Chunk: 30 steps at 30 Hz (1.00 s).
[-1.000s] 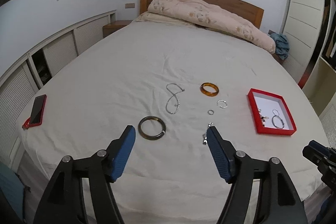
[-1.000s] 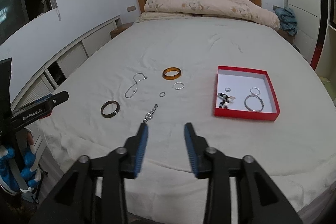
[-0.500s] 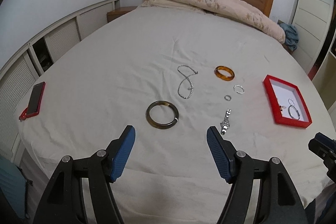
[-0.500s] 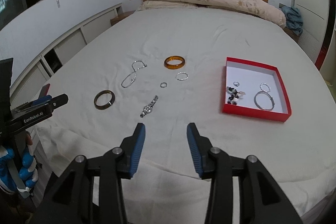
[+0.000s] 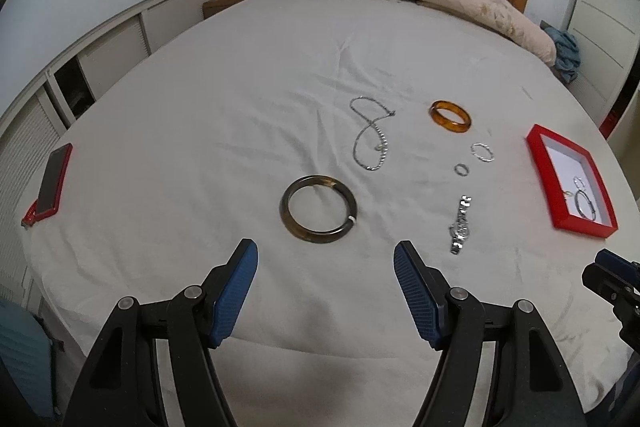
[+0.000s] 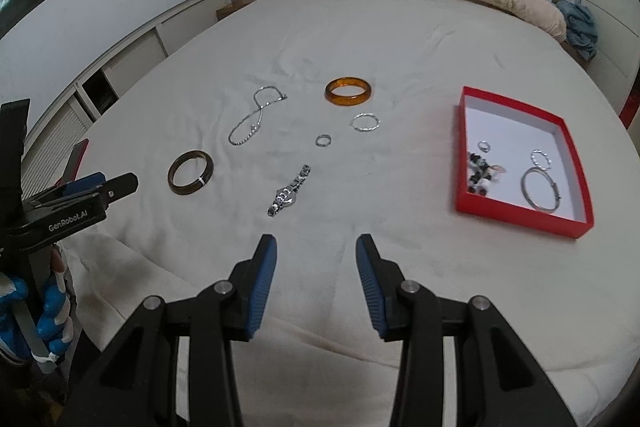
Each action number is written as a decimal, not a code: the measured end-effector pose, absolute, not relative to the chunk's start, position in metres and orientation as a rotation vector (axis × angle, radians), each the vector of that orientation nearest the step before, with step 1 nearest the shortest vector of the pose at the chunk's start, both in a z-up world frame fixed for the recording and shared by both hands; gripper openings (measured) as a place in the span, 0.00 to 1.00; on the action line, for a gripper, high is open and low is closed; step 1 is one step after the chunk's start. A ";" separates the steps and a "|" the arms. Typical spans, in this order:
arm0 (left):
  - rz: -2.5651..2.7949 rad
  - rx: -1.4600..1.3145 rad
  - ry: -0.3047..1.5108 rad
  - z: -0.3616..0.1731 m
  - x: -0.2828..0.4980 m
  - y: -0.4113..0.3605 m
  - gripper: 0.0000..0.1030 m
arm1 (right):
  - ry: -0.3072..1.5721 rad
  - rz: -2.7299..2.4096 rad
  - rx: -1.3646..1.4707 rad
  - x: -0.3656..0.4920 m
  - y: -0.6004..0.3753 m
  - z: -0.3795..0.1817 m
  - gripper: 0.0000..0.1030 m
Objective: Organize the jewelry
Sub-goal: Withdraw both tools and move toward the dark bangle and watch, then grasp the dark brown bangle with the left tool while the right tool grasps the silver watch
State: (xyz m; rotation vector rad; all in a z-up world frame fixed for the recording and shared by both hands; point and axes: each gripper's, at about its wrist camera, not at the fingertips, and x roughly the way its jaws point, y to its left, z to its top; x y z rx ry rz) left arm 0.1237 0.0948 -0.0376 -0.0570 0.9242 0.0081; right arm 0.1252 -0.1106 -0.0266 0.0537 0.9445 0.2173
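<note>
**Both claws empty over the near edge of the bed, loose jewelry ahead**

Left claw (image 5: 325,281): jaws wide, nothing between them, aimed at the dark bangle (image 5: 318,209) just beyond. The wide gap probably suits that ring's span.

Right claw (image 6: 316,269): jaws partly open, empty, pointing toward the silver watch (image 6: 289,195); the narrower gap fits a slim band.

Farther out on the bed sheet (image 6: 400,39): chain necklace (image 6: 256,115), amber bangle (image 6: 347,91), two small rings. The red tray (image 6: 520,223), at right, already holds several pieces; likely the collecting point.
</note>
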 end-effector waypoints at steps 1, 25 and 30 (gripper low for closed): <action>0.011 -0.060 0.930 -0.040 0.126 0.096 0.68 | 0.950 0.222 0.055 0.128 -0.109 -0.029 0.38; 0.074 -0.167 1.005 -0.097 0.191 0.152 0.66 | 1.102 0.310 0.118 0.205 -0.068 -0.101 0.38; 0.064 -0.157 1.022 -0.109 0.205 0.150 0.62 | 1.119 0.308 0.131 0.221 -0.062 -0.112 0.38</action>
